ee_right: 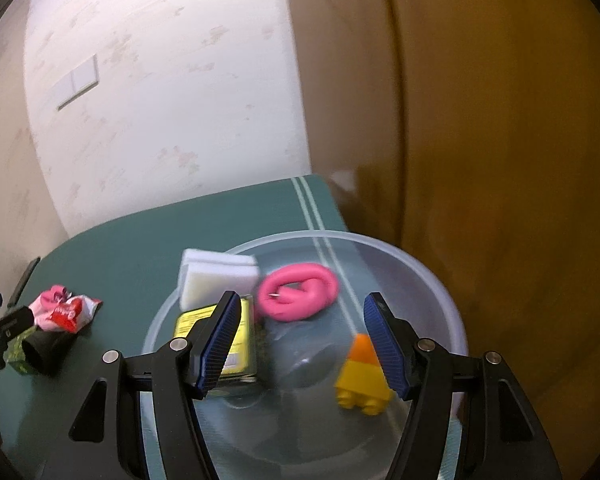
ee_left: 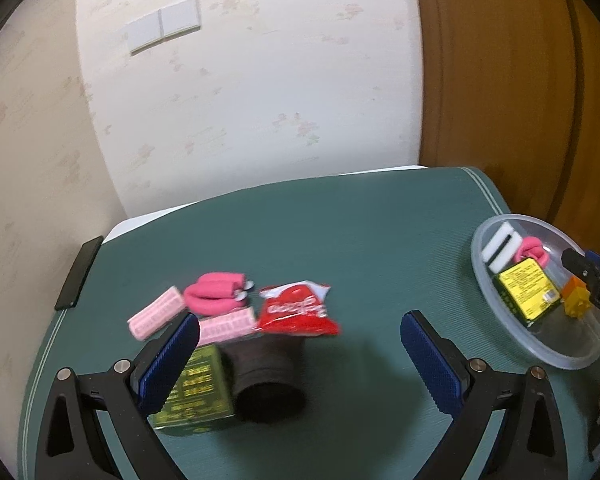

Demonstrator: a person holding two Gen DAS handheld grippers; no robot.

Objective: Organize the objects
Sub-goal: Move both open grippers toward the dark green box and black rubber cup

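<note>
In the left wrist view my left gripper point(ee_left: 300, 326) is open above a pile on the green mat: a green box point(ee_left: 196, 388), a dark rolled cloth point(ee_left: 268, 372), a red packet point(ee_left: 296, 308), a pink foam curler point(ee_left: 216, 292) and pink hair rollers point(ee_left: 156, 318). Nothing is between its fingers. My right gripper point(ee_right: 303, 302) hangs open over a clear plastic bowl point(ee_right: 420, 264). In the bowl lie white sponges point(ee_right: 216, 280), a pink curler point(ee_right: 298, 296), a yellow-labelled green box point(ee_right: 236, 344) and a yellow and orange toy block point(ee_right: 362, 376) beside the right finger.
A black phone point(ee_left: 80, 272) lies at the mat's left edge. The bowl point(ee_left: 572, 336) stands at the mat's right edge, next to a brown wooden door. A papered wall rises behind the table. Bare mat point(ee_left: 360, 240) stretches between the pile and the bowl.
</note>
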